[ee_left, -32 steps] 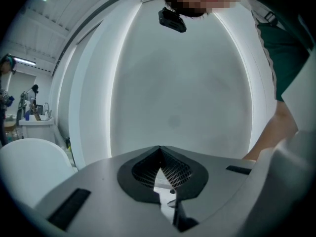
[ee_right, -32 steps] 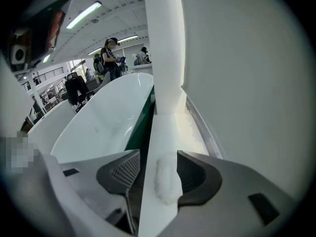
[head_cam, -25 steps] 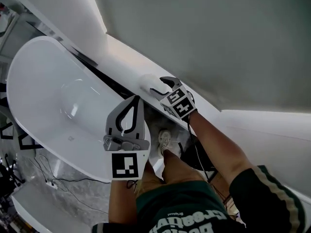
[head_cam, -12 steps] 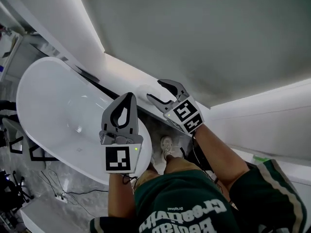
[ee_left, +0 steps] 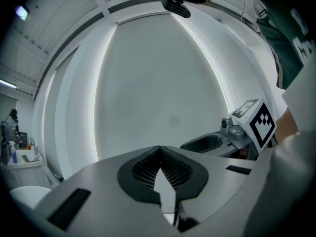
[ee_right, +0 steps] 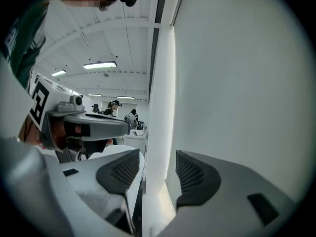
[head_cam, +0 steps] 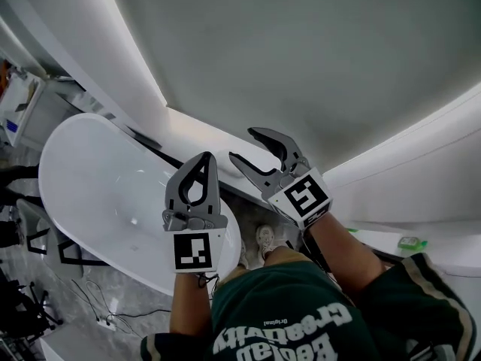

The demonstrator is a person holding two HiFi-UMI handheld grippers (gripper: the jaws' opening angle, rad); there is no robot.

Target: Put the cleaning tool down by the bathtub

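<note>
The white bathtub (head_cam: 105, 194) lies at the lower left in the head view, beside a lit white ledge (head_cam: 197, 130) along the wall. No cleaning tool shows in any view. My left gripper (head_cam: 204, 157) is held over the tub's near end, shut, its tips touching and nothing between them. The left gripper view shows the same, its pads (ee_left: 159, 168) pressed together. My right gripper (head_cam: 243, 146) hangs open just right of it, in front of the ledge and wall, and it is empty. In the right gripper view, the open right gripper (ee_right: 157, 169) faces the bright wall corner.
A grey wall (head_cam: 316, 59) fills the upper part of the head view. The person's shoe (head_cam: 264, 239) stands on the floor below the grippers. Cables (head_cam: 113, 318) lie on the floor at lower left. A small green item (head_cam: 412, 241) rests on a white surface at right.
Both grippers have risen away from the ledge, the right one shifting rightward, and the head view has tilted up. The left stays shut and the right stays open.
</note>
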